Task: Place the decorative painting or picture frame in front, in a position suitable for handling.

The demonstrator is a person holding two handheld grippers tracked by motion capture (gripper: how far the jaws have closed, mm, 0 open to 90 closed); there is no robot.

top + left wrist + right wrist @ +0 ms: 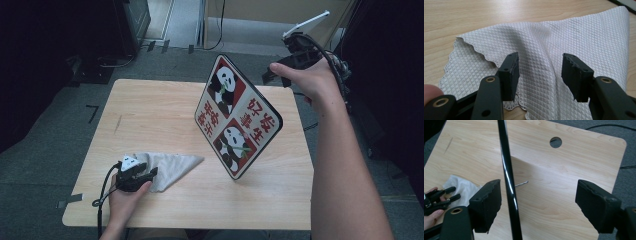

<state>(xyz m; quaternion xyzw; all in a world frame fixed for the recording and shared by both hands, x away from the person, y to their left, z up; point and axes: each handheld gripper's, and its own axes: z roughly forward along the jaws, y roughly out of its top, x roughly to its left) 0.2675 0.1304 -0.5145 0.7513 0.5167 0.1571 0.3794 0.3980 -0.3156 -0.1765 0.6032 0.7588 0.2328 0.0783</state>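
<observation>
From the high view, a light wooden worktop (150, 120) stands on grey carpet. A square black-edged panda board (238, 116), printed with two pandas and red characters, stands tilted on one corner near the middle of the worktop, its printed face turned toward the person. A grey cloth (172, 166) lies flat on the worktop, to the left of the board and nearer the person, apart from the board. The left claw (150, 175), held in the person's left hand (125, 197), rests at the cloth's near-left end, touching it. The right claw (274, 75), held in the right hand (310, 80), is raised beside the board's upper right edge; from here you cannot tell how wide its jaws stand.

In the left gripper view, the left claw (540, 75) is open, its two black jaws spread apart just above the cloth (554, 40). The cloth has a fine diamond weave and a scalloped hem, and a soft fold rises between the jaws. Bare worktop (486, 15) shows beyond the cloth.

In the right gripper view, the right claw (537, 205) is open wide. The board (507, 177) is seen edge-on as a thin glossy black line between the jaws, close to the left jaw; whether it touches that jaw I cannot tell. Beyond the board lies the worktop (564, 170) with a round cable hole near its far edge. Left of the board, the cloth (464, 186) and the left claw (452, 193) appear with the person's fingers.
</observation>
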